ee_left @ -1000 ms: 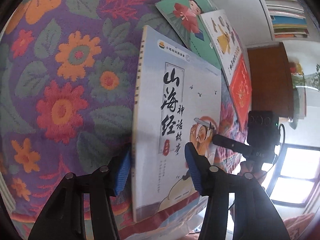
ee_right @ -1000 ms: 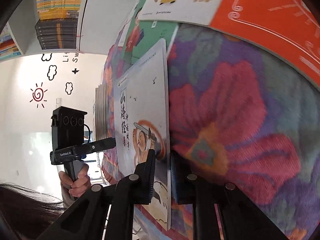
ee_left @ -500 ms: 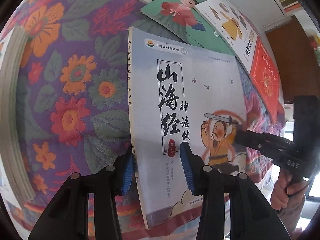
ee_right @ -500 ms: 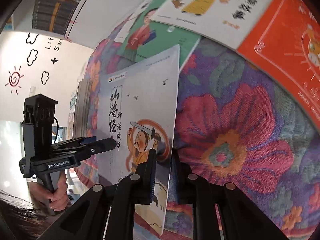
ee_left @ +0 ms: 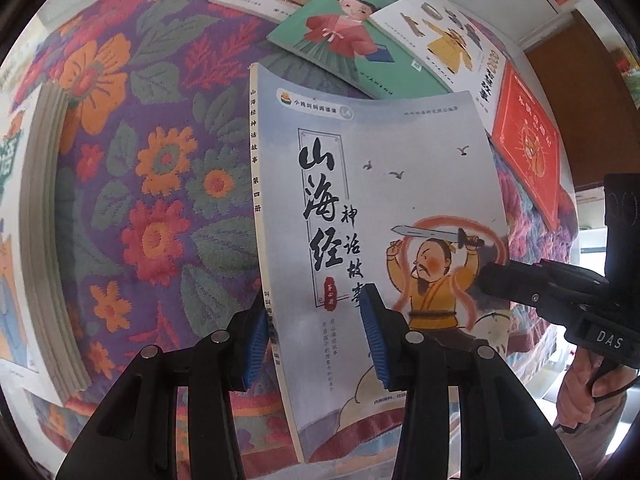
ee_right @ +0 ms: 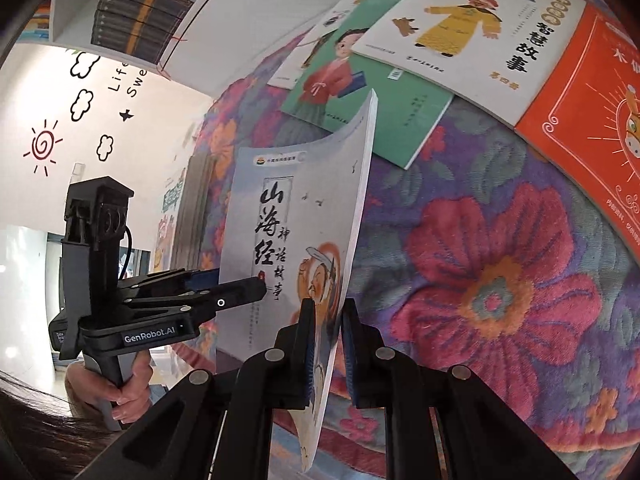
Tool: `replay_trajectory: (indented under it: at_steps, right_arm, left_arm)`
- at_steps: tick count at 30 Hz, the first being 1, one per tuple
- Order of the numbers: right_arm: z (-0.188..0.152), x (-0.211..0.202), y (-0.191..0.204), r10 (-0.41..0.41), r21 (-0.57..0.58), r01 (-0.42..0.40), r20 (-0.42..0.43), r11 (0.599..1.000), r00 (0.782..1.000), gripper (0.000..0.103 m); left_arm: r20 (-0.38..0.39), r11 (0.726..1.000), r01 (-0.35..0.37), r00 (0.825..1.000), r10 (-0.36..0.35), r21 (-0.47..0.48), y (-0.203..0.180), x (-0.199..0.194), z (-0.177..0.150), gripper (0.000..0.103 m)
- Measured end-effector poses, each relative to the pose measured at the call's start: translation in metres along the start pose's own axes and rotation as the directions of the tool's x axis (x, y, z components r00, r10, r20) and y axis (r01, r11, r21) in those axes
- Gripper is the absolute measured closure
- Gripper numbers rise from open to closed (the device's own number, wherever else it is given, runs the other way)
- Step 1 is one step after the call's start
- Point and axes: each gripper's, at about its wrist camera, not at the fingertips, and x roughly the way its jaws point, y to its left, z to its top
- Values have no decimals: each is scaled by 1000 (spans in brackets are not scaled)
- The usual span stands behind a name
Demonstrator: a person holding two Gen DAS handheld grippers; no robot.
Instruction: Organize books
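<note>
Right gripper (ee_right: 326,344) pinches grey-blue book (ee_left: 376,208), lifted off cloth; left gripper (ee_left: 312,336) straddles its spine, contact unclear. Beyond: four books (ee_left: 360,40) unsorted; stack (ee_left: 44,232) left.

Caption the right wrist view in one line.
Right gripper lifts a grey-blue storybook by its edge above a floral cloth.

Both wrist views look steeply down (perhaps) at one grey book (ee_left: 384,208).

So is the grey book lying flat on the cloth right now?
No: the grey book stands lifted on edge above the cloth, pinched by the right gripper at its lower edge.
</note>
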Motion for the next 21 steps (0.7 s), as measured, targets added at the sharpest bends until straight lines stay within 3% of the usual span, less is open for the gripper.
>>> replay_trajectory:
  at_steps: [21]
  right_arm:
    - [-15,-16,49,24,-71,-20,67,997,997,89]
  left_arm:
    - [77,999,47,996,-48,4,17,-46,-18,64]
